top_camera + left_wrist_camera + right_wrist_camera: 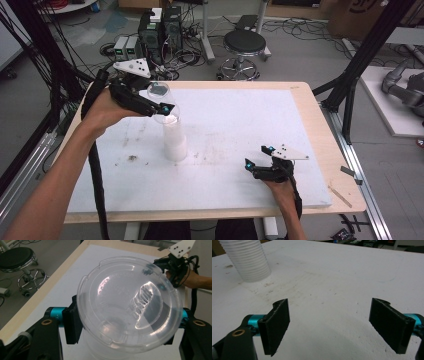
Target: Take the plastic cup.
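Right now my left claw (125,327) is clamped on a clear plastic cup (127,307), one pad (72,322) pressed against each side of its wall just below the rim. In the left gripper view I look straight at the cup's embossed bottom, so it is turned with its mouth away from me. From the high view, the cup (162,100) hangs tilted in the air directly over the stack of white cups (174,137), which stands upright on the white surface (235,130), a little left of its middle and nearer the far edge than the near one. The held cup and the top of the stack look to be touching or nearly so; I cannot tell which.

My judgement is that I am nesting this cup onto the stack. To do it well, I should level the cup so its rim sits square to the top of the stack, centre it, and then lower it straight down. Thin plastic like this will buckle, so I would keep my squeeze light and let go only once the cup has seated.

My right claw (260,157) rests low near the near right corner of the surface, jaws wide apart and holding nothing. In the right gripper view its pads (277,325) frame bare surface, with the ribbed stack (248,260) well off. It could steady the stack's base if that tips.
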A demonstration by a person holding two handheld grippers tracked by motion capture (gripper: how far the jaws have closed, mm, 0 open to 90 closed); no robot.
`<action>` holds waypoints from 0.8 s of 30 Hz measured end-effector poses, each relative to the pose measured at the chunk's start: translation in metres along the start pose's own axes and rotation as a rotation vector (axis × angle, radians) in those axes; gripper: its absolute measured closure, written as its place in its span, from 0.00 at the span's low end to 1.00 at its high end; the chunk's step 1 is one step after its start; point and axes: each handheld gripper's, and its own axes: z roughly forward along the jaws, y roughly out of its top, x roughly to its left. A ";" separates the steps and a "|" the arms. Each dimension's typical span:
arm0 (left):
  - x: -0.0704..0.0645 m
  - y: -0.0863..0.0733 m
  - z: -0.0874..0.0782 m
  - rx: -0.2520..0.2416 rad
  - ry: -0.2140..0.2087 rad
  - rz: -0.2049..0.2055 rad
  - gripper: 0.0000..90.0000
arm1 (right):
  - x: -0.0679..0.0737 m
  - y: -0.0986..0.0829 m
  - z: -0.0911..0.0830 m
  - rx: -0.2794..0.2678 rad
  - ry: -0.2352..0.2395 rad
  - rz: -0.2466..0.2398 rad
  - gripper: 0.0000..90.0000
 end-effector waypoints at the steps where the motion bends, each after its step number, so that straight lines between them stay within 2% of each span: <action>1: -0.001 -0.001 -0.001 -0.008 -0.010 0.005 0.39 | 0.000 0.000 0.000 0.004 0.004 0.009 0.19; 7: -0.010 -0.007 -0.004 -0.038 -0.022 -0.004 0.39 | -0.001 0.000 0.001 0.008 0.002 0.020 0.19; 9: -0.015 -0.009 -0.003 -0.060 -0.042 -0.001 0.39 | -0.001 0.000 0.000 0.002 0.002 0.014 0.19; 11: -0.023 -0.011 -0.002 -0.082 -0.062 0.013 0.39 | -0.001 0.000 0.000 0.000 0.002 0.011 0.19; 12: -0.028 -0.013 -0.001 -0.089 -0.078 0.034 0.39 | -0.001 0.000 0.000 0.000 0.002 0.010 0.19; 14: -0.031 -0.015 0.000 -0.095 -0.083 0.044 0.39 | -0.001 0.000 0.000 0.003 0.003 0.009 0.19; 19: -0.045 -0.029 0.007 -0.129 -0.121 0.067 0.39 | 0.000 0.000 0.000 0.008 0.004 0.012 0.19; 24: -0.057 -0.049 0.015 -0.210 -0.173 0.063 0.39 | 0.000 0.000 0.001 0.002 0.002 -0.002 0.19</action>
